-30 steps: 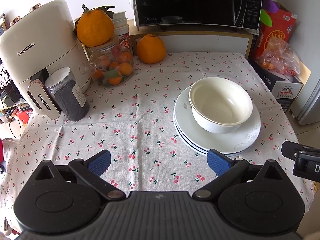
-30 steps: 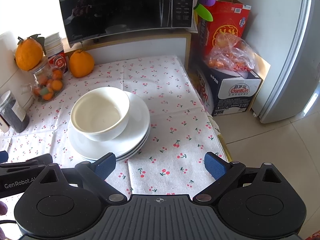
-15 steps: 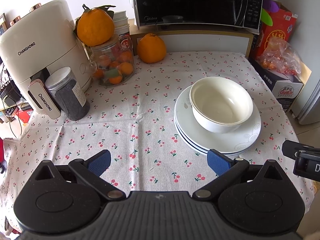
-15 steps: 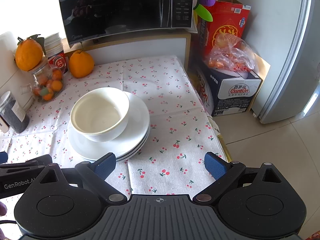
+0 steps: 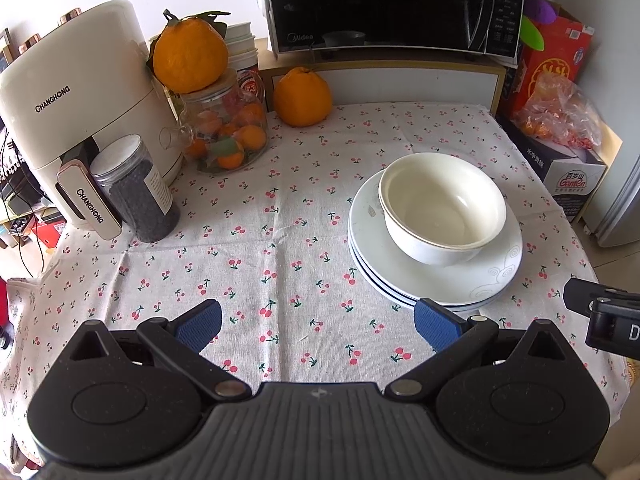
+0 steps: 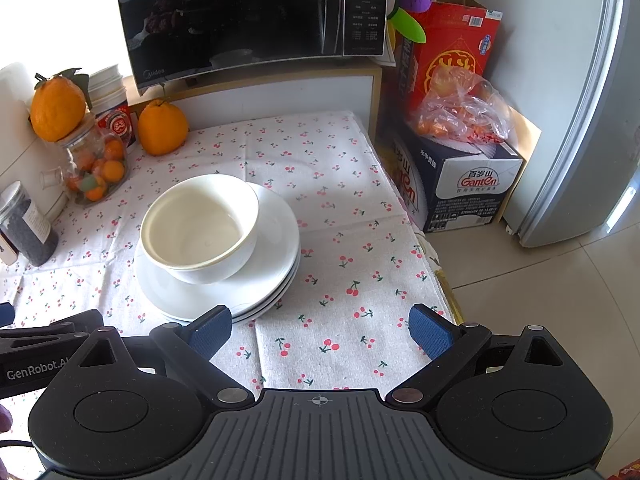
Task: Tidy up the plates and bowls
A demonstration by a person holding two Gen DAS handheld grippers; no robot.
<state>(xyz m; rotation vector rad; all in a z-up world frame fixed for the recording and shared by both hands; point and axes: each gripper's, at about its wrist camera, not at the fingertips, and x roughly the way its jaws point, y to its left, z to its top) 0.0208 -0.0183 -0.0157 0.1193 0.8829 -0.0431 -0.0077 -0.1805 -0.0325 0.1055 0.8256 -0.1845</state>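
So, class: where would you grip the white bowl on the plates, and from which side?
Grip the bowl by its near rim, one of the fingers inside and one outside, coming from above. It sits upright and open on the plates, and its wall looks too wide to span.

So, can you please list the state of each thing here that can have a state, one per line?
left claw: open, empty, above the cloth
right claw: open, empty
bowls: two nested, upright, empty, on the plates
plates: stacked, flat on the tablecloth
microwave: door closed
glass jar: lid on, an orange on top
dark jar: upright, lid on
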